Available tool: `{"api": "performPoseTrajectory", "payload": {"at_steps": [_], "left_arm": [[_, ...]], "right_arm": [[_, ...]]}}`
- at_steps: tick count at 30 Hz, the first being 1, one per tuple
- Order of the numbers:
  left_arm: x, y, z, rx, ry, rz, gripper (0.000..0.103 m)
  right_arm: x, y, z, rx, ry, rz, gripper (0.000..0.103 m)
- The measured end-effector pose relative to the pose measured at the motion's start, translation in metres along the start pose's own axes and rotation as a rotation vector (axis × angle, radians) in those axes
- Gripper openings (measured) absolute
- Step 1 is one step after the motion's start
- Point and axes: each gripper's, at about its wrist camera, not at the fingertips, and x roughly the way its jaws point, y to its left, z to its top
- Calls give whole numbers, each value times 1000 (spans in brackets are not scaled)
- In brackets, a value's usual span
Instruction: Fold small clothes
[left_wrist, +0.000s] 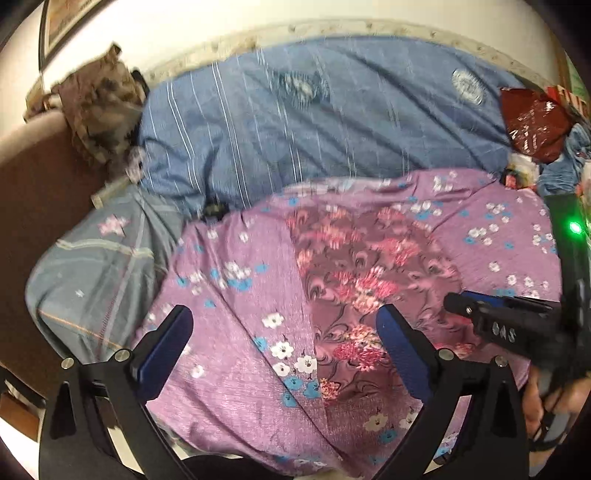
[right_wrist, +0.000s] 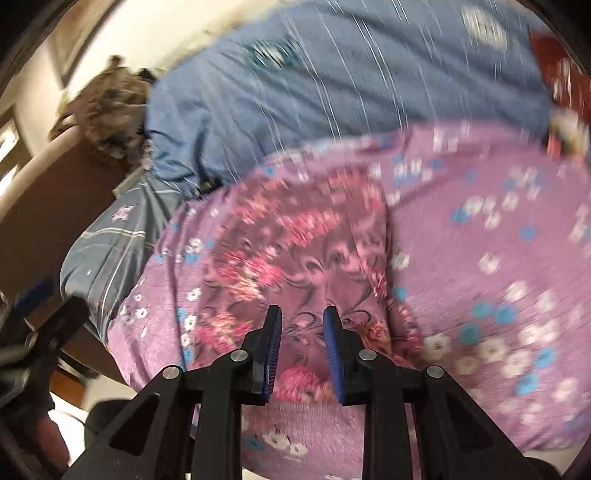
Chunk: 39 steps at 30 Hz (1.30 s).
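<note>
A small mauve garment (left_wrist: 365, 273) with pink and red flowers lies flat on a lilac floral sheet (left_wrist: 236, 332) on the bed. It also shows in the right wrist view (right_wrist: 295, 254), blurred. My left gripper (left_wrist: 284, 332) is wide open above the sheet, its fingers on either side of the garment's near left part, holding nothing. My right gripper (right_wrist: 302, 325) hovers over the garment's near edge with its jaws a small gap apart and nothing between them. It shows in the left wrist view (left_wrist: 458, 301) coming in from the right.
A blue striped quilt (left_wrist: 325, 122) is bunched along the far side of the bed. A grey-blue pillow (left_wrist: 96, 273) lies at the left, by a brown headboard (left_wrist: 40, 192) with a mottled cloth (left_wrist: 99, 110) on it. A red bag (left_wrist: 532, 122) sits far right.
</note>
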Motion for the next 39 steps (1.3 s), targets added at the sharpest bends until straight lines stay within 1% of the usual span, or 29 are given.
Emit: {"api": "performPoseTrajectory", "payload": {"at_steps": [1,2,3,4,5,7,8,9,10,11,12,14,17,18,20,21,22,23,24,26,28,29,31,33,35,36,37,39], "left_arm": [[14,-2,-3,-5,33,-4,100],[27,-4,-7,-7,62,-9,100],[49,-7,-11,-5,113,-12,100],[62,-10,-17,-3,151,-8,100],[78,-13,-22,-1,194,-10,100],[107,-17,-34,-6,286,-35,100],[112,-17,-36,-12,302,-49,100],[112,-17,-34,-20,291,-70,100],[110,-15,-28,-25,263,-86,100],[107,-14,-19,-25,231,-89,100],[106,-12,-10,-24,207,-86,100],[111,-7,12,-29,176,-80,100],[141,-9,42,-19,194,-55,100],[153,-13,48,-6,206,-51,100],[187,-20,50,27,277,-35,100],[198,-22,47,30,308,-46,101],[204,-21,46,16,314,-61,101],[203,-20,48,9,302,-68,100],[202,-21,50,18,290,-71,100],[201,-22,62,51,253,-61,100],[206,-19,76,46,237,-45,100],[211,-18,83,38,238,-40,100],[228,-17,97,35,245,-20,100],[243,-25,103,57,259,0,100],[260,-33,101,86,299,12,101],[265,-37,98,91,317,10,101],[265,-38,95,91,317,9,101],[258,-37,94,99,298,12,100]], "right_arm": [[17,-8,4,27,37,1,24],[28,-13,4,40,63,-8,21],[40,-20,5,59,84,-26,18],[42,-22,5,67,71,-26,16],[41,-21,7,61,71,-27,16],[39,-19,9,42,76,-27,16],[35,-18,12,39,60,-15,16],[28,-18,18,42,24,3,18],[22,-19,23,47,-4,11,20],[18,-19,30,49,-28,13,23],[17,-18,38,48,-48,12,23],[24,-15,51,40,-41,16,23],[53,-15,65,36,-11,-18,22],[63,-19,67,48,7,-27,18],[78,-30,68,92,23,-22,15],[79,-34,70,109,19,-5,15],[78,-36,71,114,25,-2,15],[77,-34,74,108,26,-1,17],[75,-33,78,101,9,7,22],[75,-34,87,128,-10,30,22],[78,-36,95,155,-17,55,22],[82,-37,100,158,-18,54,23],[95,-33,105,134,12,27,23],[107,-34,107,122,48,-7,21],[111,-39,109,126,48,-40,21],[110,-41,110,133,51,-41,21],[109,-44,111,143,54,-31,21],[100,-45,111,145,31,-30,22]]}}
